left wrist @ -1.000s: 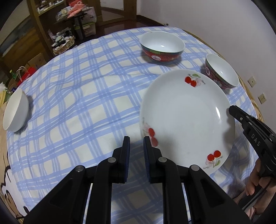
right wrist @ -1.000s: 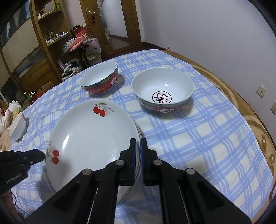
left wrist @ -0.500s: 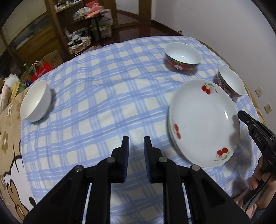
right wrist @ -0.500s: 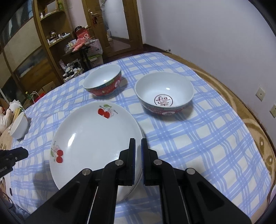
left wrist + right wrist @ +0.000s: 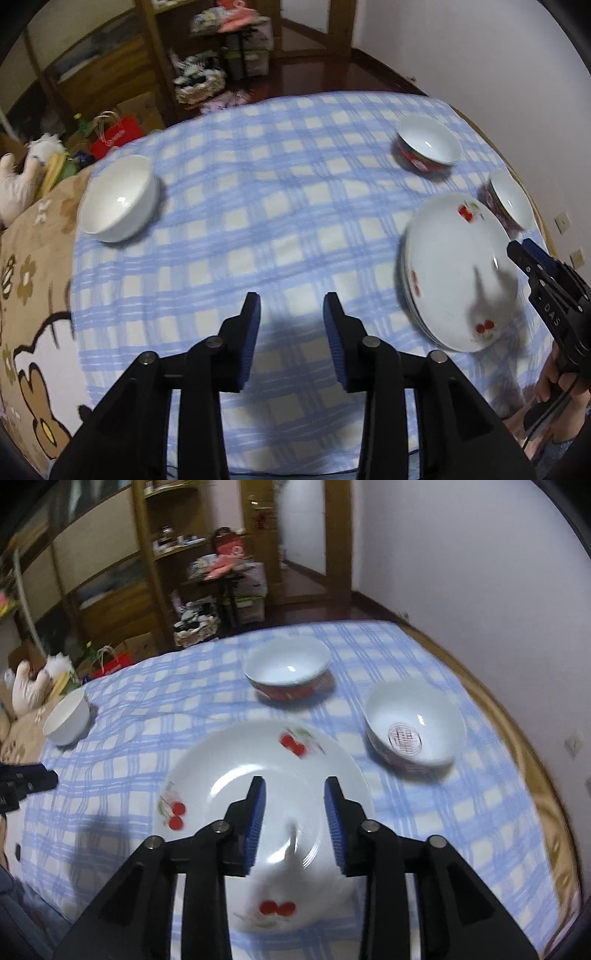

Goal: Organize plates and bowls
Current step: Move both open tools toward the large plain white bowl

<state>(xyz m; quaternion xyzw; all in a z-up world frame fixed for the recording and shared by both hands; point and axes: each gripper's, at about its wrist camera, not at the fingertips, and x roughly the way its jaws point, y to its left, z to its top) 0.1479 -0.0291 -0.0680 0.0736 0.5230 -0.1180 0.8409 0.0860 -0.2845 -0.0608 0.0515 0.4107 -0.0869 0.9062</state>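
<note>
A stack of white cherry-print plates lies on the blue checked tablecloth, seen at the right in the left wrist view. Two red bowls stand beyond it: one at the back, one with a red seal inside at the right. A plain white bowl stands at the far left edge. My left gripper is open and empty above bare cloth. My right gripper is open and empty above the plates.
The tablecloth covers a round table; a brown cartoon blanket lies at its left. Shelves, bags and clutter stand on the floor beyond. A white wall is close on the right.
Both grippers have opened from shut. The left gripper has swung left, away from the plates, toward the white bowl. The right gripper has risen and pulled back over the plates.
</note>
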